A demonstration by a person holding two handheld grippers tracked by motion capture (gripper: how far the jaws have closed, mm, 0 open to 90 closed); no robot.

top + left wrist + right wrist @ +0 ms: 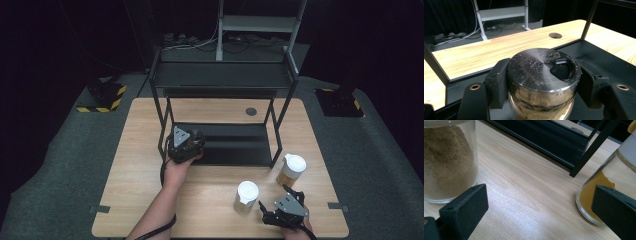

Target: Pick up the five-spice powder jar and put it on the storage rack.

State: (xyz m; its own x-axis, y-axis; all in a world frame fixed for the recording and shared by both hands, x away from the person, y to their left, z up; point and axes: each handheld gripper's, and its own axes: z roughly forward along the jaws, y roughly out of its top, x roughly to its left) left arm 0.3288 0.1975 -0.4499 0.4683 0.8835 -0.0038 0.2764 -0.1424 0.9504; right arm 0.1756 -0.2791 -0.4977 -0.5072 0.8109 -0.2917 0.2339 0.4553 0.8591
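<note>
Hand-held gripper on our left (185, 145) is closed on a glass spice jar with a metal lid (543, 75); in the left gripper view both pads press against its sides just under the lid, and light flakes show through the glass. We hold it high on the body, probably so that the base stays free to be set down flat. The jar is over the near left part of the lower black shelf (235, 145) of the rack (225, 75) that stands on the desk (135, 165), so we judge that we are placing it there.

The right hand-held gripper (282, 210) rests at the near right of the desk with its jaws wide and nothing between them. In the right gripper view it looks into the gap between two more jars: the white-lidded jar with brown powder (449, 160) just left of it, and the white-lidded jar with yellow powder (604, 187) farther right, close to the near right leg of the rack (596, 147).

For moving, the shelf is free to the right of the held jar, but the upper shelf and the left leg (161, 115) limit how high and how far left we can go. Between the two waiting jars the bare wood seems enough for the open jaws.
</note>
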